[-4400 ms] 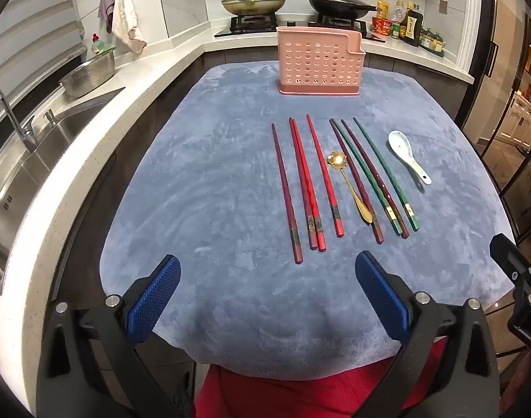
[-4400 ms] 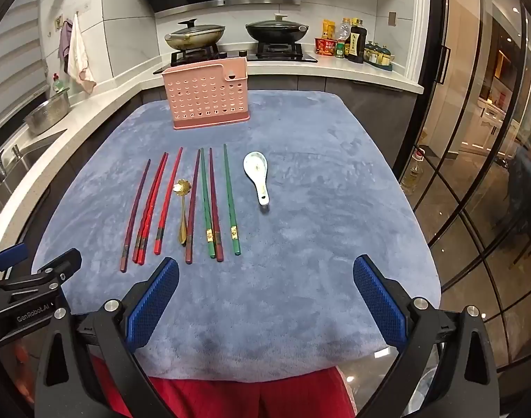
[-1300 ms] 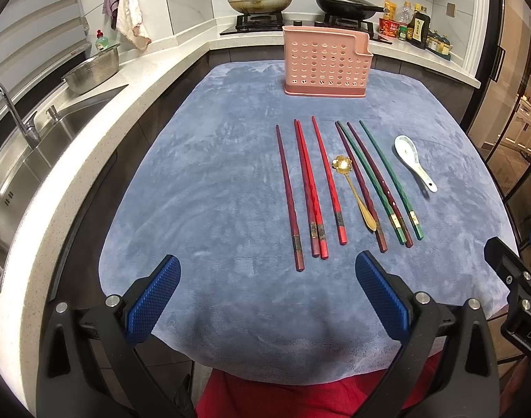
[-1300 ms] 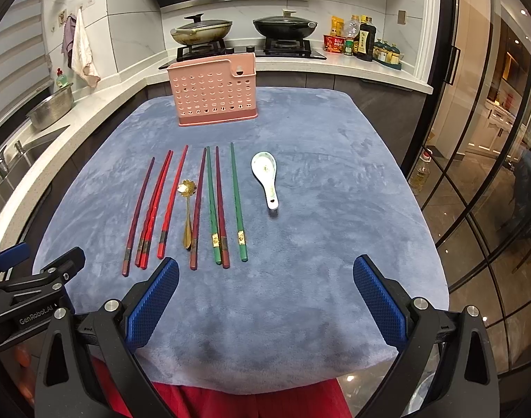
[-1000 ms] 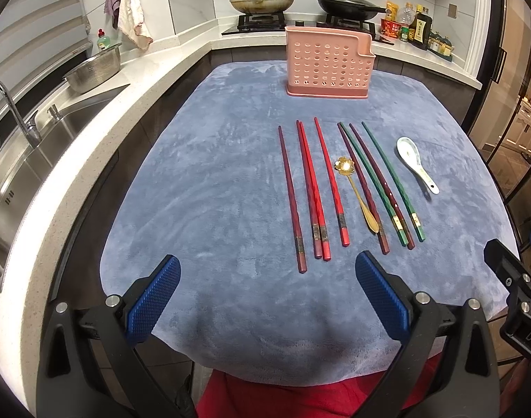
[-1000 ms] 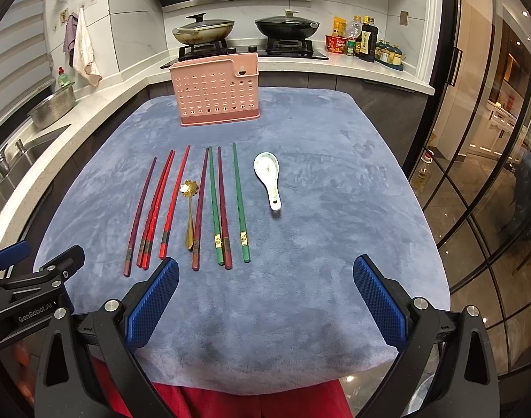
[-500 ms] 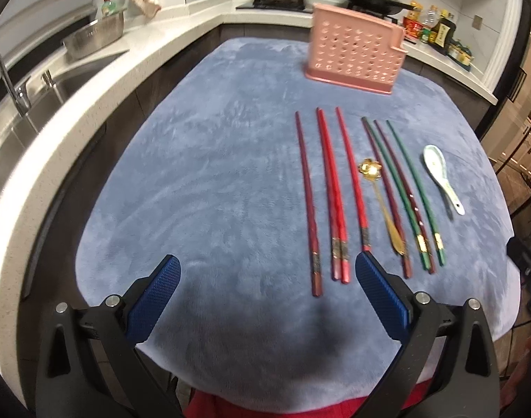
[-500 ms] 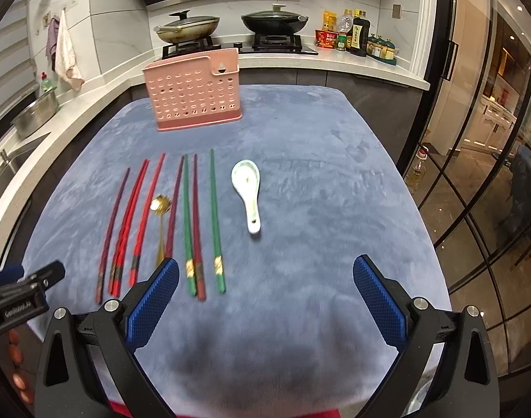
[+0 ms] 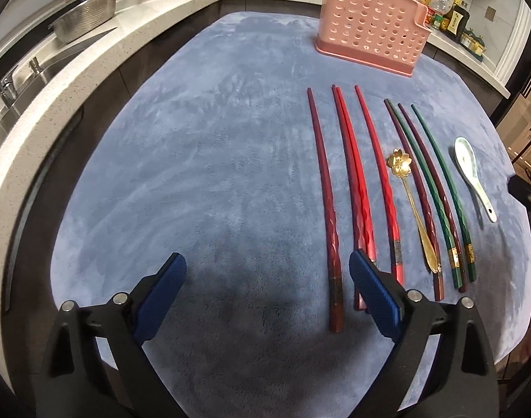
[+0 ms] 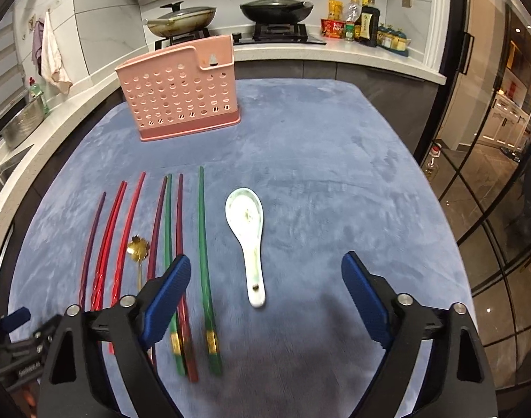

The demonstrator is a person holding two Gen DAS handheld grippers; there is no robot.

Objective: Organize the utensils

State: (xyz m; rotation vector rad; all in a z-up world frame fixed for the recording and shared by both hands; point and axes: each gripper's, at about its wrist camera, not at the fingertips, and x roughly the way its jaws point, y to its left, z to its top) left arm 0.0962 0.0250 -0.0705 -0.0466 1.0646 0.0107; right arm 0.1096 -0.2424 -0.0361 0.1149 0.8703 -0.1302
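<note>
Several red, maroon and green chopsticks (image 9: pixel 356 181) lie side by side on a blue-grey cloth (image 9: pixel 202 174), with a gold spoon (image 9: pixel 410 191) among them and a white ceramic spoon (image 9: pixel 472 174) at the right. A pink perforated utensil holder (image 9: pixel 370 31) stands at the far end. My left gripper (image 9: pixel 265 292) is open and empty, low over the near ends of the leftmost chopsticks. My right gripper (image 10: pixel 263 296) is open and empty, its jaws standing either side of the white spoon (image 10: pixel 249 237) handle and the green chopsticks (image 10: pixel 204 261). The holder (image 10: pixel 182 90) stands beyond.
A sink and steel bowl (image 9: pixel 84 21) sit on the counter at left. A stove with pans (image 10: pixel 276 10) and bottles (image 10: pixel 366 24) lies behind the holder. The cloth's right edge drops off toward glass doors (image 10: pixel 492 139).
Both grippers have moved forward and down toward the utensils. The left now sits at the chopstick ends; the right now sits over the white spoon's handle.
</note>
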